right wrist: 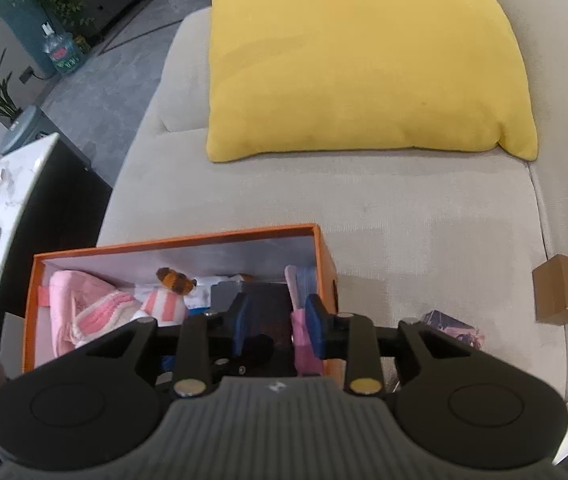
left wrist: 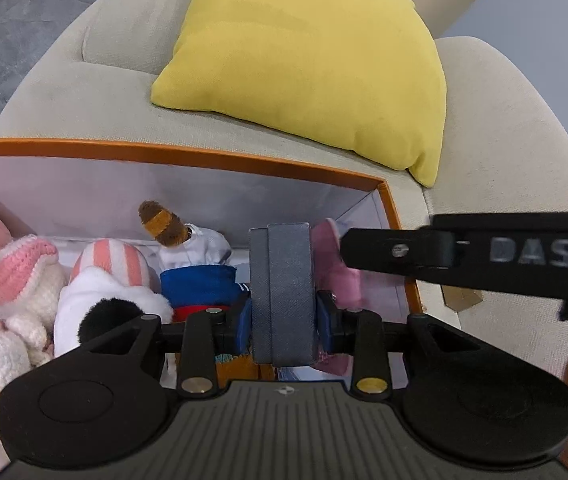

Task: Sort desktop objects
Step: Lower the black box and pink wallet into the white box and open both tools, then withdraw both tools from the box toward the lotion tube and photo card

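An orange box (left wrist: 188, 151) with a white inside sits on a beige sofa; it also shows in the right wrist view (right wrist: 172, 242). It holds pink and white plush toys (left wrist: 24, 280), a doll in blue (left wrist: 200, 280) and a pink item (left wrist: 337, 276). My left gripper (left wrist: 284, 320) is shut on a dark grey case (left wrist: 282, 288), held upright over the box's right end. My right gripper (right wrist: 280, 326) is open above the same end, its fingers around nothing; the grey case (right wrist: 224, 296) shows beyond it. The right gripper's arm (left wrist: 483, 252) crosses the left wrist view.
A yellow cushion (left wrist: 303, 60) lies on the sofa (right wrist: 403, 220) behind the box. A small brown box (right wrist: 559, 294) and a dark printed card box (right wrist: 451, 328) sit on the seat to the right. A white table (right wrist: 8, 184) with small items stands at left.
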